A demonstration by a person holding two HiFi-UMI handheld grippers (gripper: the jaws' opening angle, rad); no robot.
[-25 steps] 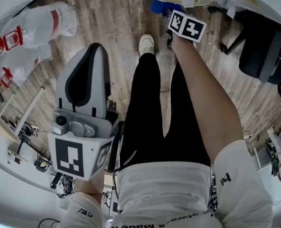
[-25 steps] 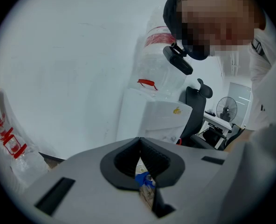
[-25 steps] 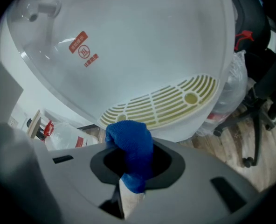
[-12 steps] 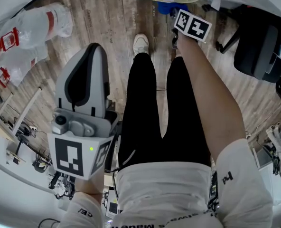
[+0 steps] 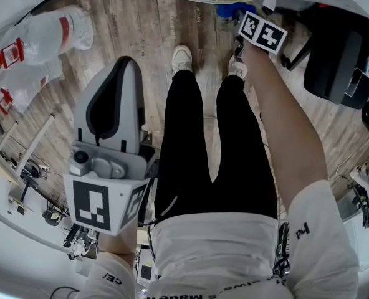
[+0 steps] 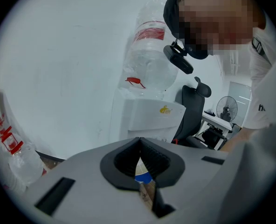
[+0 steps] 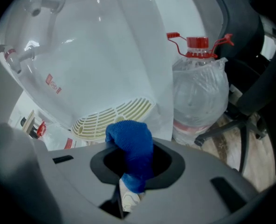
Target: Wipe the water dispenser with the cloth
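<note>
Right gripper view shows the right gripper (image 7: 128,178) clamped on the blue cloth (image 7: 130,143), which bulges just below the cream drip grille (image 7: 112,118) of the white water dispenser (image 7: 82,64). In the head view that gripper has slid up and rightward since a second ago, nearer the grille. The left gripper (image 6: 140,158), jaws together on nothing, hangs apart at the person's side; a bagged water bottle (image 7: 198,97) and a black office chair (image 5: 337,55) crowd the right, while wooden floor (image 5: 134,23) lies open leftward.
</note>
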